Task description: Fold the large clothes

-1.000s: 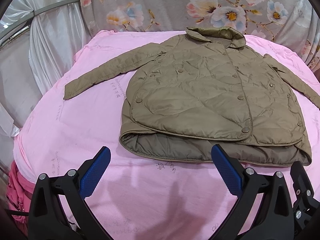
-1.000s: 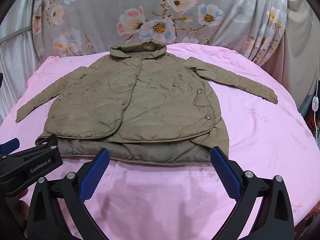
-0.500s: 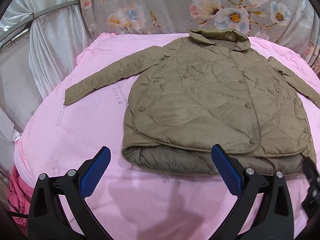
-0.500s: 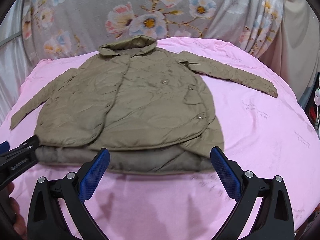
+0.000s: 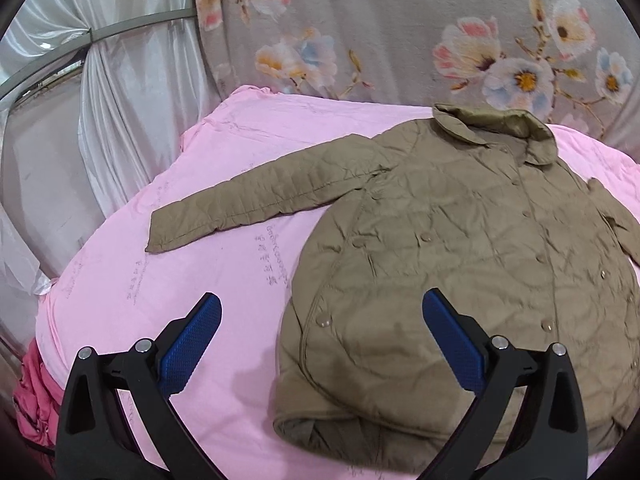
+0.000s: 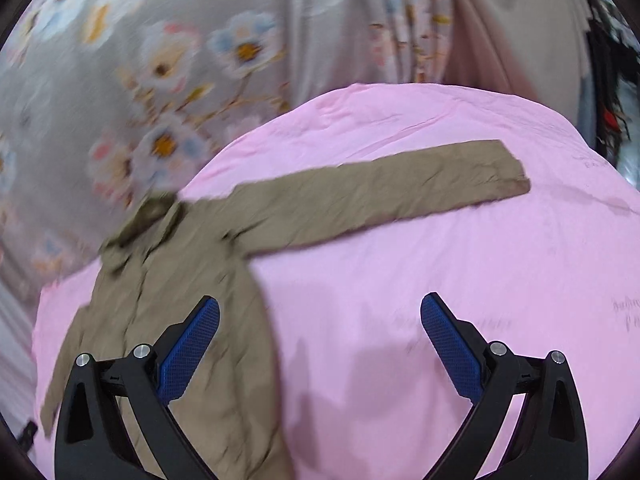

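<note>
A: Nearest first, where's the left gripper (image 5: 320, 334)?

B: Jaws spread wide, nothing in them, above the pink sheet (image 5: 224, 280). Its right pad hangs over the front panel of the olive quilted jacket (image 5: 460, 264); its left pad is over bare sheet.

A: And the right gripper (image 6: 320, 334)?

B: Also spread and empty. The jacket body lies under its left finger (image 6: 188, 344); the right one is over sheet.

A: Farther out?

B: One sleeve (image 6: 380, 196) stretches away to the right, flat. The collar (image 5: 496, 128) lies near the floral backdrop (image 5: 400, 32). The right view is blurred.
</note>
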Available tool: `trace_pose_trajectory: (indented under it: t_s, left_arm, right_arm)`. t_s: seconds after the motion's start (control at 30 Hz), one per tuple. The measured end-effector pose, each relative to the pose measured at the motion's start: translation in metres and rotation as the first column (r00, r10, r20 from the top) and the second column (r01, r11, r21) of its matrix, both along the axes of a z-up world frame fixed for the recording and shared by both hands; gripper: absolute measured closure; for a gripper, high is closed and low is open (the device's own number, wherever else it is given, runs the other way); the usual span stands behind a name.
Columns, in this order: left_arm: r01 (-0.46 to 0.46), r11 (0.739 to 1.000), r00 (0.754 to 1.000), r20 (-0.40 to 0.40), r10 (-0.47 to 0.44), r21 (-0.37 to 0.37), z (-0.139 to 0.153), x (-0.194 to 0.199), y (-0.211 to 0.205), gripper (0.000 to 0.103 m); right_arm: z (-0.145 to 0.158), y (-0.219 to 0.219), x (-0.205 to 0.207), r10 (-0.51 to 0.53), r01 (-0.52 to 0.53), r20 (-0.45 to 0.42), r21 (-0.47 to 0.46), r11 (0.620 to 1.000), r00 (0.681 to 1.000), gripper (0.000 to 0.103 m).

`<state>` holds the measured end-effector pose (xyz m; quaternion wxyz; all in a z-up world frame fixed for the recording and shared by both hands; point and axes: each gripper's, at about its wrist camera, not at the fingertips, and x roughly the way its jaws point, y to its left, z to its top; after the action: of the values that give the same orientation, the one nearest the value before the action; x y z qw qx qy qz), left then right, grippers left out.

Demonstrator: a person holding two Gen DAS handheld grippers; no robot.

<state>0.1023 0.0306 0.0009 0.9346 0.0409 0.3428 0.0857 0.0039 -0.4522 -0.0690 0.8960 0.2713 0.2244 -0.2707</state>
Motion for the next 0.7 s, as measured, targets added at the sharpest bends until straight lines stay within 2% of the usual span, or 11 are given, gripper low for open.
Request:
trace_pose_trajectory:
  t_s: [0.17,0.27,0.47,0.57,0.6,0.63,0.67,0.7]
  left_arm:
    - [-0.020,1.000,1.000,-0.017,0.020,0.011,-0.007,0.025,-0.002,0.005]
    - [-0.029,1.000,0.999,-0.042,0.028,-0.011,-0.015,0.041,0.000,0.005]
    - [-0.068,0.998,0.994,-0.087,0.066,-0.015,-0.035,0.065,0.004,0.005]
    - [-0.091,0.996,0.991,-0.103,0.090,-0.010,-0.043,0.073,0.010,0.005]
    - [-0.099,0.995,0.989,-0.108,0.097,-0.011,-0.046,0.075,0.012,0.005]
    - [-0.107,0.994,0.988,-0.113,0.106,-0.010,-0.048,0.077,0.014,0.005]
    - [-0.114,0.993,0.987,-0.116,0.113,-0.007,-0.050,0.078,0.016,0.005]
    - [-0.121,0.993,0.986,-0.118,0.120,-0.003,-0.052,0.079,0.018,0.005]
  right_arm:
    - [-0.010,-0.084,0.013,-0.121,0.119,0.018,0.053,0.991,0.993,0.005]
    - [-0.024,-0.134,0.010,-0.220,0.213,0.036,0.133,0.968,0.975,0.005]
    - [-0.049,-0.190,0.010,-0.333,0.315,0.032,0.254,0.915,0.942,0.005]
    - [-0.050,-0.200,0.014,-0.364,0.339,0.058,0.253,0.906,0.930,0.005]
    - [-0.049,-0.202,0.018,-0.368,0.344,0.059,0.245,0.906,0.928,0.013]
    - [-0.048,-0.206,0.023,-0.371,0.347,0.059,0.243,0.906,0.927,0.027]
    - [-0.048,-0.209,0.027,-0.371,0.348,0.055,0.244,0.905,0.927,0.035]
    - [-0.048,-0.212,0.031,-0.370,0.347,0.051,0.248,0.904,0.928,0.060]
